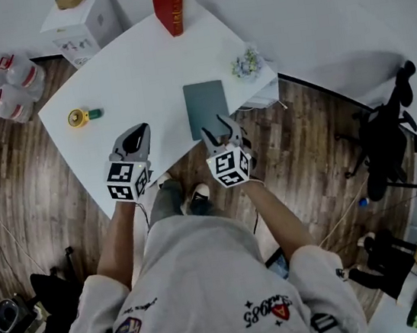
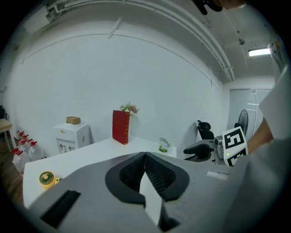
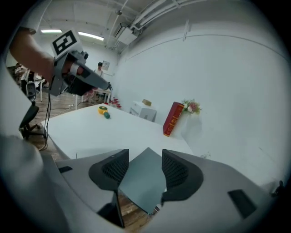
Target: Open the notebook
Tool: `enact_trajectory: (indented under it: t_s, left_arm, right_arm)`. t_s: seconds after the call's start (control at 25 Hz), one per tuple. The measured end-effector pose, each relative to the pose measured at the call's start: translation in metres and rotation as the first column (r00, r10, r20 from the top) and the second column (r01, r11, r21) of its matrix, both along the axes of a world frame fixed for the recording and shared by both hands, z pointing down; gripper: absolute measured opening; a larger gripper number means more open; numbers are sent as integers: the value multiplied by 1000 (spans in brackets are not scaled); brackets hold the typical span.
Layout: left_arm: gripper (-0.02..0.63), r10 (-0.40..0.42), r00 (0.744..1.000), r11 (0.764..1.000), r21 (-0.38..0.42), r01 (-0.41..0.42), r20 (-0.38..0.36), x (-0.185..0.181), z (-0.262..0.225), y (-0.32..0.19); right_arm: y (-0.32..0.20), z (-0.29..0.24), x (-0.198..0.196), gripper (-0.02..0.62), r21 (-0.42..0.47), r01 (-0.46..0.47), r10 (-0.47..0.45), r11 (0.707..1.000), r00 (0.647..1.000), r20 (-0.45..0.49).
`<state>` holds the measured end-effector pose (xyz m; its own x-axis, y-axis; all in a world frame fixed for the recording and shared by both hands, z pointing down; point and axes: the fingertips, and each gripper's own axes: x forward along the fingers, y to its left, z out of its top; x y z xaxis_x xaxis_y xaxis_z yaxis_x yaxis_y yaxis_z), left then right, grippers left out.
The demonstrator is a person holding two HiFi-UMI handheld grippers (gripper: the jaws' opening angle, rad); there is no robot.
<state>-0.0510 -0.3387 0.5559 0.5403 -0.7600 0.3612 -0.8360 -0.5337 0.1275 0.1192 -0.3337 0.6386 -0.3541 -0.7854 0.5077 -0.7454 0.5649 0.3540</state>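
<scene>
A closed grey-green notebook [image 1: 206, 107] lies flat on the white table [image 1: 134, 72], its near corner at the table's front edge. My right gripper [image 1: 216, 127] hovers just over that near end, jaws open. In the right gripper view the notebook [image 3: 142, 182] shows in the gap between the two pads, and neither pad presses on it. My left gripper [image 1: 138, 130] is over bare table to the notebook's left, a hand's width away. Its jaws [image 2: 145, 155] meet at the tips with nothing between them.
A red book [image 1: 169, 4] stands upright at the table's far edge. A small flower pot [image 1: 246, 64] sits right of the notebook, and a yellow round gadget [image 1: 78, 117] lies at the left. Off the table are a white cabinet [image 1: 84, 21], water bottles [image 1: 9, 86] and a black chair [image 1: 389, 136].
</scene>
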Motion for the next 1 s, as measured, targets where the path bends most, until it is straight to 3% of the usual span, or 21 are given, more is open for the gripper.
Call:
enact_trajectory:
  t_s: [0.16,0.24,0.44,0.72,1.0]
  left_arm:
    - [5,-40,999,999,-26,41,4,-21,12,8]
    - [5,-63,998,997,-34,63,7,-33,17,12]
    - [5,-139,990,989,-54,140,15,-70,27,26]
    - [5,-242,970,966,-89,244,24,-111,40,49]
    - [5,-298,954,948,-109,300,29,-136,50,63]
  right_arm:
    - [11,49,-11,209,-69,94,-104,993,982,-161]
    - [14,70,-12,206,-95,134,-154,986,956,-251]
    - [22,111,-26,195,-155,230,-273,961,886,-375]
    - [28,144,-41,143,-228,321,-393,919,787,-475]
    - [21,162,-50,130,-264,336,-427,904,755,-498]
